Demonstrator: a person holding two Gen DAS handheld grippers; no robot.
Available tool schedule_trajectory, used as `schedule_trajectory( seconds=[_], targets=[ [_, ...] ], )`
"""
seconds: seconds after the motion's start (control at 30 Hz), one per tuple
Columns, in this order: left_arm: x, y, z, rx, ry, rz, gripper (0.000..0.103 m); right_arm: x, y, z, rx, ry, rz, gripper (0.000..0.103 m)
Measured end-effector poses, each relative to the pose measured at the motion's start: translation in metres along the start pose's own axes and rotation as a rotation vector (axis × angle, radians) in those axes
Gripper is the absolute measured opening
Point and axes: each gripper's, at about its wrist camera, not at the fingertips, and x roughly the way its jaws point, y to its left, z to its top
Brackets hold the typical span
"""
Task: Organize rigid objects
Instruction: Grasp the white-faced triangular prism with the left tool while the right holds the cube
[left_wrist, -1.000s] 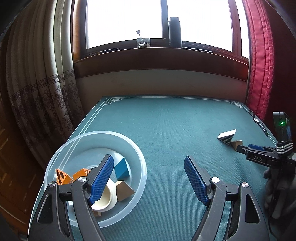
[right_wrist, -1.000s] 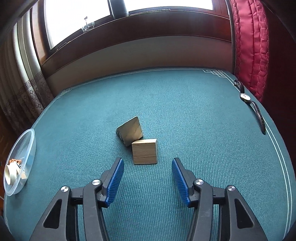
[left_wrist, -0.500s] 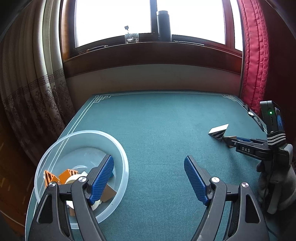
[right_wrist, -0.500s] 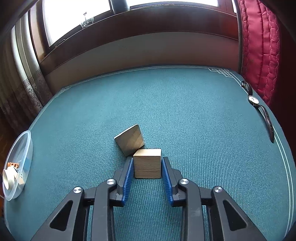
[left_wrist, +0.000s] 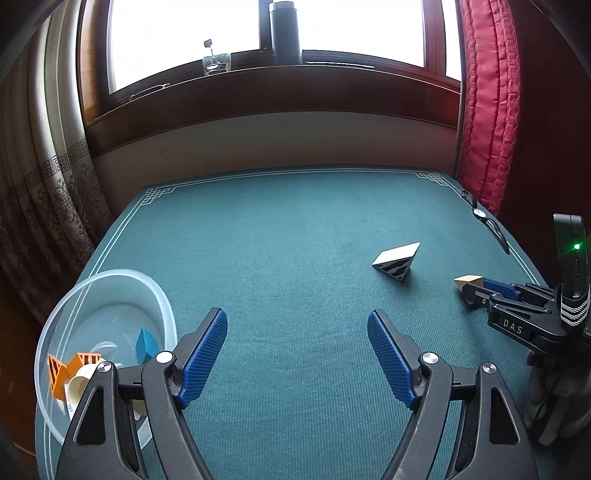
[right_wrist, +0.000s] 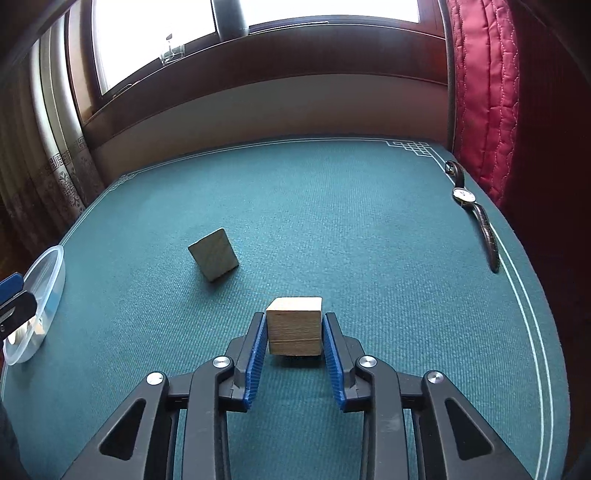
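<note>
Clear plastic bowl, at nine o'clock on the green baize table, held orange striped pieces, a blue block and a cream ring. Left gripper hung beside the bowl, pads spread wide, carrying nothing. Striped wedge, loose on the baize at two o'clock of the left view, lay near but apart from the cube. Wooden cube, clamped between the blue pads of the right gripper; shadow beneath it suggested it was just clear of the cloth. Wristwatch lay at the table's three o'clock edge. Step judged in hand: carrying the cube to the bowl. Next move would call for travel toward nine o'clock, clearing the rim and the wedge, then release.
</note>
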Motion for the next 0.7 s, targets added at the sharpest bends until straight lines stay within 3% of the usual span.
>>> schedule_trajectory(
  seconds=[0.33,0.7],
  targets=[
    [0.046,-0.06,0.022,0.03,0.072,-0.037,0.079,-0.01,-0.034,-0.005,0.102,-0.028,0.051,0.032],
    [0.093,-0.093,0.036,-0.011,0.111,-0.024,0.079,-0.006,-0.042,-0.008,0.152,-0.028,0.047,0.032]
  ],
)
